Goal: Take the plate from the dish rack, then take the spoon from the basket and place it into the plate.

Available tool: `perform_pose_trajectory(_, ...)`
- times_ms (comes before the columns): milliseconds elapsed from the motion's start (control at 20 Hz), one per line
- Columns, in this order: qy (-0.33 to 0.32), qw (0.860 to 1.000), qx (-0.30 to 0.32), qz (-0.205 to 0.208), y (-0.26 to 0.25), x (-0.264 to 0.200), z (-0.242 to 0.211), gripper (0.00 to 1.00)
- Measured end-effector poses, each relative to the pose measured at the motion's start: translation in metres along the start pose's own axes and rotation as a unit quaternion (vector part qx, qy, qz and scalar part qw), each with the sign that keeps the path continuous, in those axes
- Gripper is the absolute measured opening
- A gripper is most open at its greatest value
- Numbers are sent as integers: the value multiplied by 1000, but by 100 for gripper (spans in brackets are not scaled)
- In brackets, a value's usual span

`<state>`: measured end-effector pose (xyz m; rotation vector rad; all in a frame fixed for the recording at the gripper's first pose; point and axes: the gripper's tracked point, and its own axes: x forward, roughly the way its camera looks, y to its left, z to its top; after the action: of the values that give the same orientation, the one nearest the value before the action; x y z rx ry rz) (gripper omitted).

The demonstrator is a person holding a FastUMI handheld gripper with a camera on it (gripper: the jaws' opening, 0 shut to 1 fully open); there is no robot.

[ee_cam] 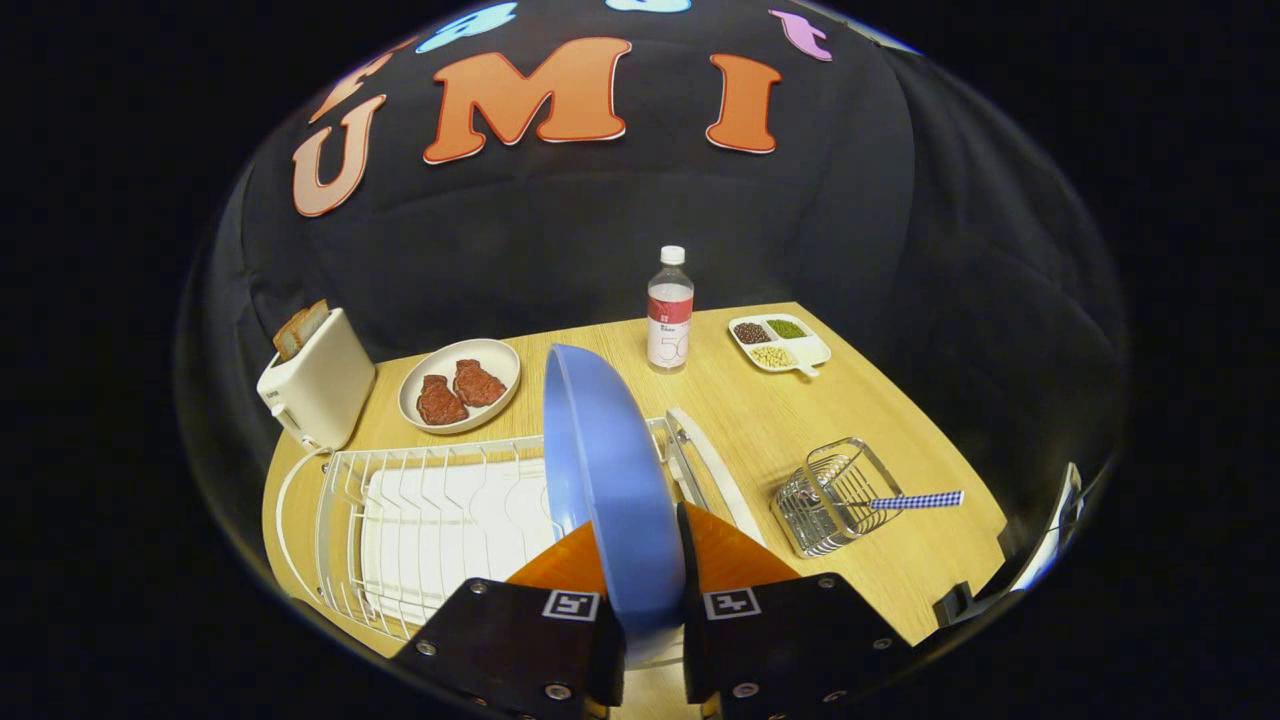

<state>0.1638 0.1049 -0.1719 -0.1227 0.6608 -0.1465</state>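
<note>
Blue plate [612,480] held on edge, upright, clamped between the jaws of the gripper [650,590], both orange fingers [735,555] pressed against its faces. Lower rim of the plate lost between the black finger mounts, so hard to tell whether it touches the rack or hangs clear. White wire dish rack [430,520] just left of the plate and partly behind it, its near corner cut off by the left finger. White strip [710,470] just right of the plate, possibly the rack's tray edge; hard to tell. Right of the plate, apart from the rack, a small wire basket [830,495] on the wooden worktop [800,420], with the spoon [915,500] lying across it, checked blue handle sticking out to the right, bowl end too small to make out among the wires. Beyond the plate, a clear bottle [669,310] with a red label, upright. Left of the bottle, a pale dish [460,385] with two reddish-brown pieces. Farther left, a white toaster [318,385] with bread in its slot. Right of the bottle, a divided white tray [780,343] with three small fillings.
</note>
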Motion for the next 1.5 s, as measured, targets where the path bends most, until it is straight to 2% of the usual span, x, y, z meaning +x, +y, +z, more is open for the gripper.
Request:
perform_pose_trajectory(150,-21,1000,-14,-4,-1,-8,13,24)
perform_pose_trajectory(300,-26,1000,1,13,-3,-27,20,24)
perform_pose_trajectory(500,-23,998,37,51,-20,-61,4,23)
perform_pose_trajectory(850,13,986,119,119,-52,-122,-56,23)
perform_pose_trajectory(950,21,983,134,122,-65,-133,-77,23)
perform_pose_trajectory(1300,74,968,193,143,-73,-142,-157,24)
perform_pose_trajectory(1500,114,954,226,160,-59,-137,-195,23)
